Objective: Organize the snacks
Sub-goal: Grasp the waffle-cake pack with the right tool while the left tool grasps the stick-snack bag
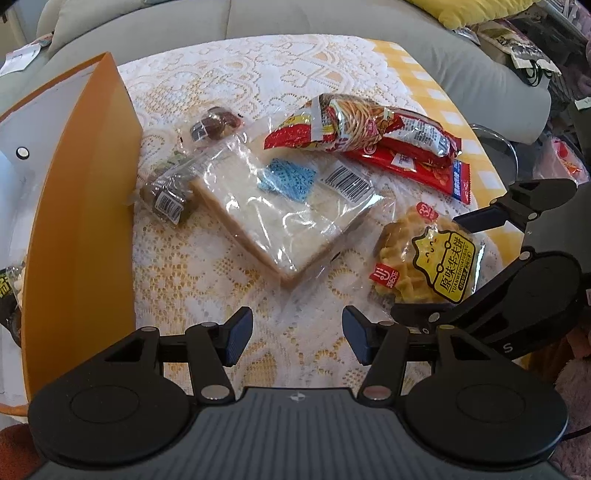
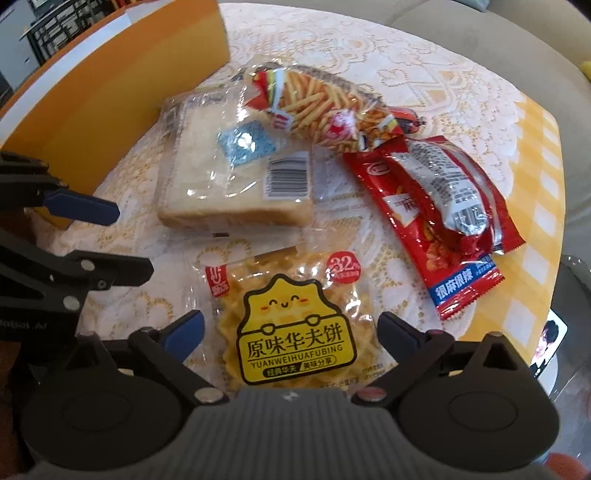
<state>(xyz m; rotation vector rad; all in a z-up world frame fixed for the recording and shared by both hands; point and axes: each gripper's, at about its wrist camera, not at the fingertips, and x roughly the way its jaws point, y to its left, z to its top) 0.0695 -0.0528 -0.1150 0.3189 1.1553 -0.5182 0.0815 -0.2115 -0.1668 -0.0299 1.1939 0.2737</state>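
A waffle pack with a yellow label (image 2: 288, 291) lies on the lace tablecloth (image 1: 221, 280). My right gripper (image 2: 291, 332) is open, one finger on each side of the pack's near end. The same pack (image 1: 428, 258) shows in the left wrist view with the right gripper (image 1: 454, 266) around it. My left gripper (image 1: 297, 338) hovers open and empty just before the sliced bread pack (image 1: 288, 206). Behind the bread lie a noodle snack bag (image 1: 354, 122), red spicy snack packs (image 1: 424, 166) and two small dark packs (image 1: 166, 192). An orange box (image 1: 81, 221) stands at the left.
A dark green pack (image 1: 7, 295) lies inside the orange box. A grey sofa (image 1: 295, 18) runs behind the table, with a yellow cushion (image 1: 480, 11). A glass dish (image 1: 498, 147) sits at the table's right edge. Bare lace cloth lies between my left gripper and the bread.
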